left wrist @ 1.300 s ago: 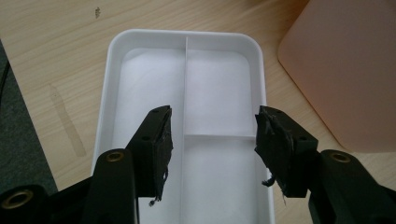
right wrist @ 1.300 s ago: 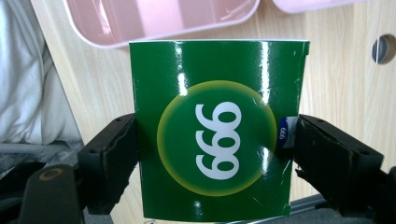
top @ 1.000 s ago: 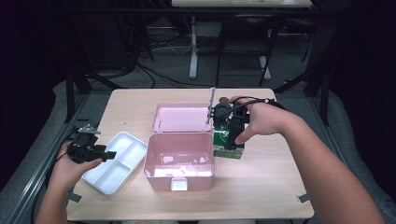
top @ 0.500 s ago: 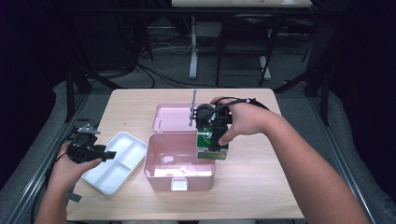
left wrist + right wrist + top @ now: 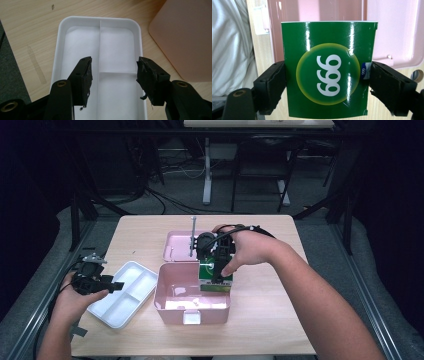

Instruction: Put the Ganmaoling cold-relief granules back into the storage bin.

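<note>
Our right gripper (image 5: 327,75) clamps a glossy green cardboard box (image 5: 328,67) printed with white digits, jaws pressed against its two sides, holding it at the right rim of the open pink plastic lunch box (image 5: 192,295). Our left gripper (image 5: 113,75) hangs spread wide over the white divided plastic tray (image 5: 62,37) on the wooden table (image 5: 280,320).

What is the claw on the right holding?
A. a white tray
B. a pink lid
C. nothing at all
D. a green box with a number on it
D. In the right gripper view the right claw has its jaws pressed on both sides of a green box printed with white digits, held over the pink case.
</note>
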`<state>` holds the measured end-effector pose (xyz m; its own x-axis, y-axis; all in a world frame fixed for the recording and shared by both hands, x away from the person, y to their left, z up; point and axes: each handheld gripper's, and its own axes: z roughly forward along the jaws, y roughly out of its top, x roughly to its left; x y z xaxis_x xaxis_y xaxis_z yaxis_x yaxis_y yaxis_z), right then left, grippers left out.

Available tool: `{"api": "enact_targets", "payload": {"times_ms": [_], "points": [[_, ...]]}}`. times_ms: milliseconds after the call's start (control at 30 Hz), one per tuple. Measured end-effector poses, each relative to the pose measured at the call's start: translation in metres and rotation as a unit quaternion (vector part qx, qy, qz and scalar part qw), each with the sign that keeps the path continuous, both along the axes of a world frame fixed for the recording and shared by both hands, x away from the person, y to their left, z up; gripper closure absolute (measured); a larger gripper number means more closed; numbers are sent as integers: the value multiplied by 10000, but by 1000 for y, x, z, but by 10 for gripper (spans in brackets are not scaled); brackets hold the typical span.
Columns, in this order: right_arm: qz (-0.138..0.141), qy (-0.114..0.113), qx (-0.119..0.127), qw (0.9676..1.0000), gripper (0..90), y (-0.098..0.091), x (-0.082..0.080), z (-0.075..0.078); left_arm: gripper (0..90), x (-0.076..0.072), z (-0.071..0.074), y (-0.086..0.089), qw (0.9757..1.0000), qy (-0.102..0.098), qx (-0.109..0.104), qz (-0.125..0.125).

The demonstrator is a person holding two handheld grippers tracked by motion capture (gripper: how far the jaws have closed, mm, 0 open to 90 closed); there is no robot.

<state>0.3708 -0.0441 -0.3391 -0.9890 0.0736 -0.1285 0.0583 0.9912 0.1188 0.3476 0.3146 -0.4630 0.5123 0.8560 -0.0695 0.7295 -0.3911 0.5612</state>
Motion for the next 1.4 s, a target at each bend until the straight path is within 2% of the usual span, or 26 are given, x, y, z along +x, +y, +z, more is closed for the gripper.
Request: {"api": "enact_targets", "payload": {"times_ms": [400,567,667,767,833,1067,1400], "points": [[34,2,-54,10000,165,9,0,-10,459,0,-1,-1,10000,-4,1,-11],[87,27,-181,9998,165,13,0,-18,459,0,0,-1,10000,-1,-5,-8],[130,1,-295,9995,165,14,1,-24,459,0,-1,-1,10000,-7,2,-11],[114,45,-267,9996,165,14,2,-32,459,1,-1,-1,10000,10,13,-20],[118,57,-337,9993,165,14,3,-38,459,1,-1,-1,10000,9,17,-17],[150,175,-365,9991,165,14,5,-56,459,1,-2,-2,10000,18,24,-23],[147,296,-361,9988,163,13,9,-73,460,1,-2,-2,10000,21,25,-29]]}}
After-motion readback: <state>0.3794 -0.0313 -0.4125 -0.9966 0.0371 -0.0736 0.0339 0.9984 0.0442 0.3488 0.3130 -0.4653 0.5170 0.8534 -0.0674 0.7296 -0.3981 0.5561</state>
